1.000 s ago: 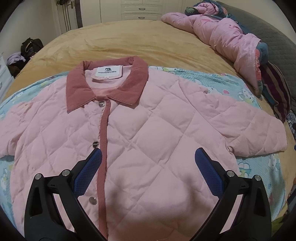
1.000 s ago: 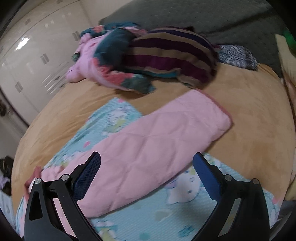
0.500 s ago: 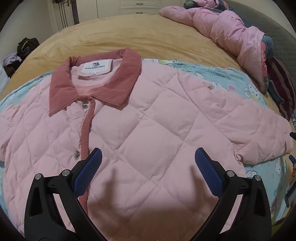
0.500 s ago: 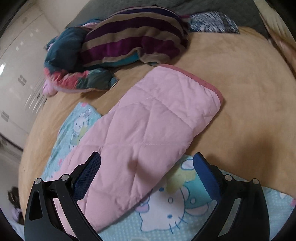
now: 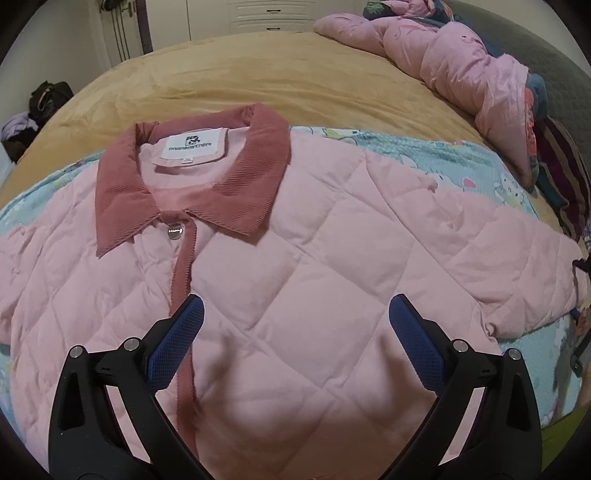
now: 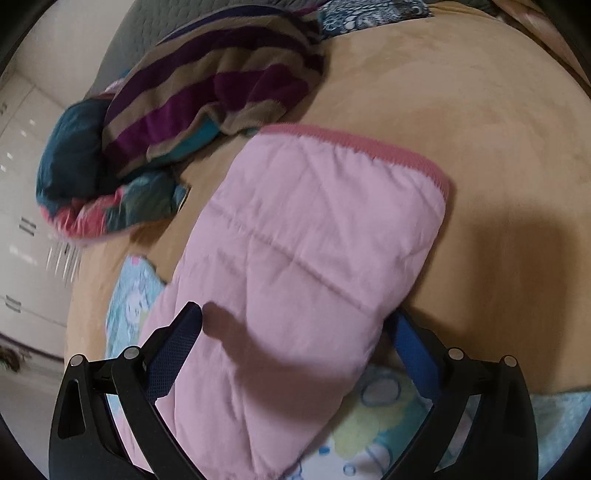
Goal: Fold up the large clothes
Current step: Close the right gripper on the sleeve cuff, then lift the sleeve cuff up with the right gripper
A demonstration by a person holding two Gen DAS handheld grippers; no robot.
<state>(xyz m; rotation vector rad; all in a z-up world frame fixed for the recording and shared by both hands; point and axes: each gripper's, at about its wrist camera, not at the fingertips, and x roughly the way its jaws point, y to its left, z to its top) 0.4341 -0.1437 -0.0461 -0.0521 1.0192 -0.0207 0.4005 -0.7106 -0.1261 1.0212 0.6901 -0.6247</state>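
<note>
A pink quilted jacket (image 5: 295, 251) lies spread front-up on the bed, its dark pink corduroy collar (image 5: 243, 181) at the far side and a buttoned placket running down the left. My left gripper (image 5: 295, 332) hovers open over the jacket's chest with nothing between its blue pads. In the right wrist view the jacket's sleeve (image 6: 306, 258) stretches away, ending in a pink-trimmed cuff (image 6: 369, 144). My right gripper (image 6: 295, 332) is open, low over the sleeve, with one finger on each side of it. A dark edge of the right gripper (image 5: 581, 266) shows by the sleeve end.
The jacket rests on a light blue cartoon-print sheet (image 5: 454, 155) over a tan bedspread (image 5: 258, 70). A pink duvet (image 5: 461, 62) and a striped purple blanket (image 6: 229, 81) are heaped beyond the sleeve. White cupboards (image 5: 258, 14) and a dark bag (image 5: 48, 99) stand past the bed.
The right gripper has moved forward and down along the sleeve until its fingers straddle it. The left gripper has shifted a little over the chest, staying open.
</note>
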